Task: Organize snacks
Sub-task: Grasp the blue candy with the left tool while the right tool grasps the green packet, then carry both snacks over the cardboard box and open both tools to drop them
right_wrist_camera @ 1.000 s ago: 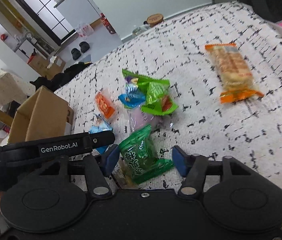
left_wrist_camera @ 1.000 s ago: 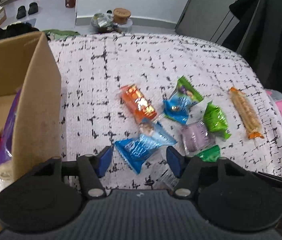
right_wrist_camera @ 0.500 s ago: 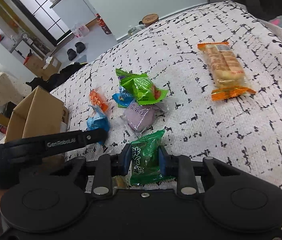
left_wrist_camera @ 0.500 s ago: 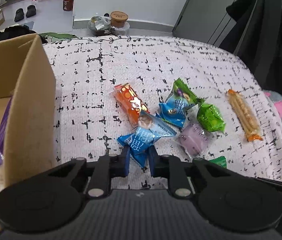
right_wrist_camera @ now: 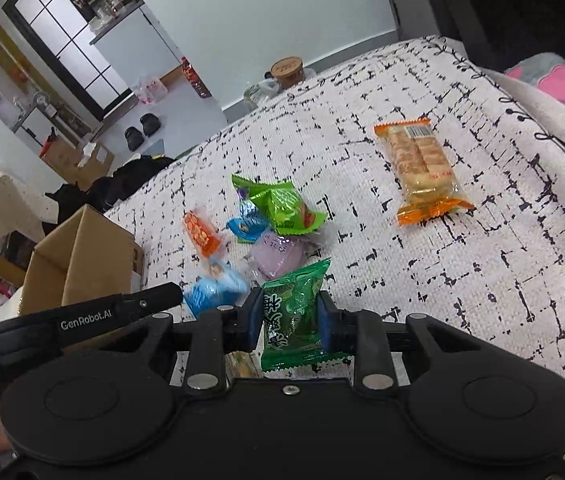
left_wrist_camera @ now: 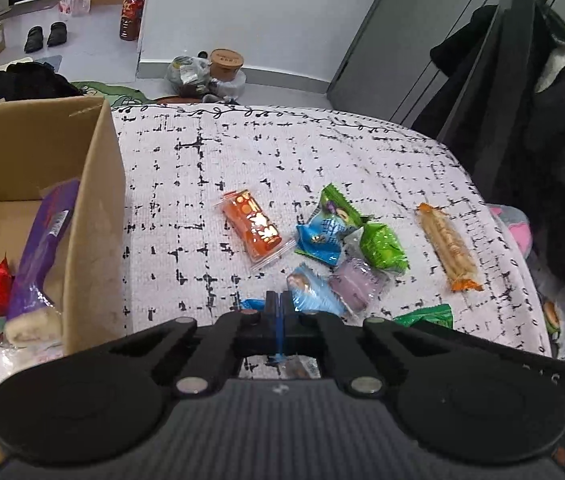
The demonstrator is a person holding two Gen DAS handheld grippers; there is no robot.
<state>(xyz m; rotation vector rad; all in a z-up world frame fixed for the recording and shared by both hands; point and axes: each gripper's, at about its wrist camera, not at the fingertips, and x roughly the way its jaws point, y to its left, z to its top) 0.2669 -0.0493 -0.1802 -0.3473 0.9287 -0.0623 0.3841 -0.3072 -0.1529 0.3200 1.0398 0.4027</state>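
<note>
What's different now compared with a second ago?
Both tools closed and took hold: the left tool pinched the blue packet, the right tool clamped the dark green packet. Both packets look slightly lifted. The orange packet, biscuit bar and box stayed put.

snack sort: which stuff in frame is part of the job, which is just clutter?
Job: blue packet pinched in left gripper; dark green packet clamped in right gripper; orange packet, purple packet, long biscuit pack, cardboard box.

Clutter: black coat, shoes, red bottle.
</note>
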